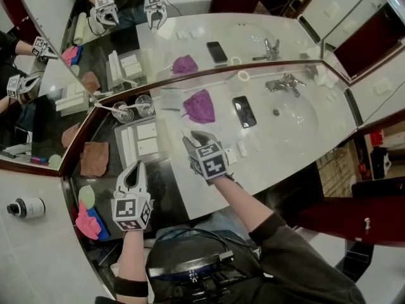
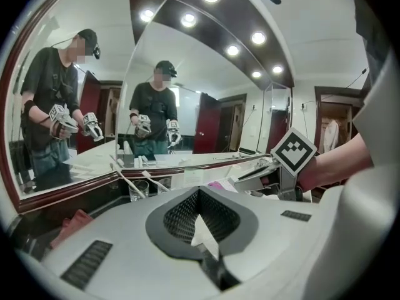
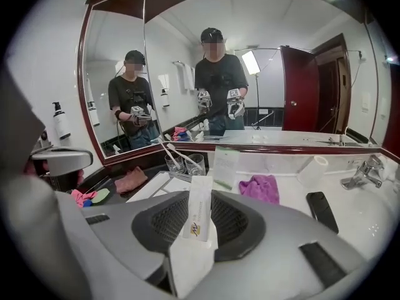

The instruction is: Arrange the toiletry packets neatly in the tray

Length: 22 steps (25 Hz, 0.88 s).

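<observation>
Head view: left gripper [image 1: 135, 171] sits low-left of centre over the dark counter. Right gripper [image 1: 190, 139] is mid-frame, angled toward the white tray [image 1: 124, 145] just to its left. Tray packets [image 1: 147, 139] already lie in rows, so this looks like another one coming in. Purple cloth [image 1: 200, 106] and phone [image 1: 244, 111] are upper centre on the white counter, well apart from the tray. Two glasses [image 1: 133, 109] sit above the tray.

Left gripper view: jaws are clenched together, with a thin white sliver [image 2: 205, 232] nipped between the pads at centre. Probably a flat sachet corner, can't confirm. The tray is not visible here; the other gripper's marker cube is at right.

Right gripper view: jaws are clamped on a tall white packet [image 3: 199, 210] at centre. It stands upright with the logo near the pads and its top sticks out above them. It is gripped low, likely so the free end can be slid into a tray slot. The tray shows left of centre beyond the jaws, apart from the packet. Not placed yet.
</observation>
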{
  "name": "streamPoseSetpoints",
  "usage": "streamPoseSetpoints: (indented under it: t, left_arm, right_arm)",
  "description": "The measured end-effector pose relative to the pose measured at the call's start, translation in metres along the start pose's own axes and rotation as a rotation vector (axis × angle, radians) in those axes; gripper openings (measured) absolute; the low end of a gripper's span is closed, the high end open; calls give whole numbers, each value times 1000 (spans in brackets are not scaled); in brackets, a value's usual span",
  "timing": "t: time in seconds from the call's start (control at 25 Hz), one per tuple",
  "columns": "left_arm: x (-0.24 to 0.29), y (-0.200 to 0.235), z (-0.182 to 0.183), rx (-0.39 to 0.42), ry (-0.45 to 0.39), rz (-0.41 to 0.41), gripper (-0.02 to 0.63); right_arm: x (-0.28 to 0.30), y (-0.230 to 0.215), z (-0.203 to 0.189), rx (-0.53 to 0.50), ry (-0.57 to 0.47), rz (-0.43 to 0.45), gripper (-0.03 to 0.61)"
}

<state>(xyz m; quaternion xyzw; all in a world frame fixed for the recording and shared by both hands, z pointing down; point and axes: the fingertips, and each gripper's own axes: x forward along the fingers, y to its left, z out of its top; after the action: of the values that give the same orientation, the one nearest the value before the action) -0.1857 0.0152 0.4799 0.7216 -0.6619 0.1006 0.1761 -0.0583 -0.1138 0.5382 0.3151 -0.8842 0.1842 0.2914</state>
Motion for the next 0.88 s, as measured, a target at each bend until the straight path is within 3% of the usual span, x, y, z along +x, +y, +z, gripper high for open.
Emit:
streamPoseSetpoints:
  t: [0.32,0.88]
  left_arm:
    - [22,-64,6,30,14,-42,0]
    - [85,-151,11,104,63,-169,0]
  right_arm:
    - [-46,-52,-42,25,21,-23,128]
    - [-97,-213,-145,129,156,-226,127]
